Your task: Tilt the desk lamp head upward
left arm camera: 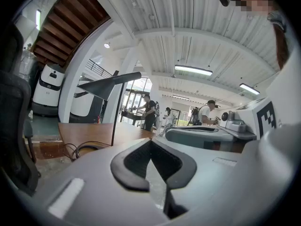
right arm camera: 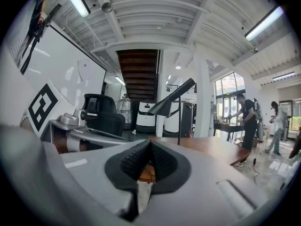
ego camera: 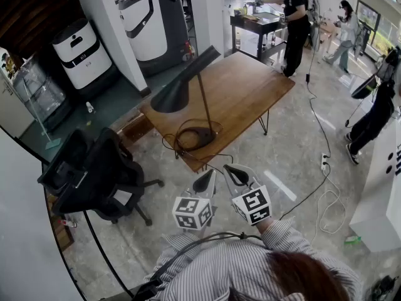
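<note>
The black desk lamp [ego camera: 202,108] with a thin upright stem is standing at the centre of the head view, on the near, lower-left end of the brown wooden table [ego camera: 247,86]. Its cone-shaped lamp head [ego camera: 177,91] is slanting, with the wide mouth facing down toward the lower left of the frame and the narrow tip pointing to the upper right. The round dark base [ego camera: 197,137] is sitting on the tabletop, and a black cable [left arm camera: 74,149] is looping around it. Below the table edge, at lower centre, the left gripper [ego camera: 207,179] and the right gripper [ego camera: 235,174] are hovering side by side, near the lamp but touching neither it nor the table. Each is carrying a white cube with black square markers [ego camera: 191,212]. In the left gripper view the jaws of the left gripper [left arm camera: 151,147] are lying together with nothing between them, and the lamp [left arm camera: 110,84] is showing at centre left. In the right gripper view the jaws of the right gripper [right arm camera: 150,147] are likewise lying together on nothing, with the lamp [right arm camera: 176,98] above them at centre. A black office chair [ego camera: 94,174] is standing at lower left, a white-and-black machine [ego camera: 78,52] at upper left, and a person in dark clothes [ego camera: 294,17] is working at a bench at the upper right.
</note>
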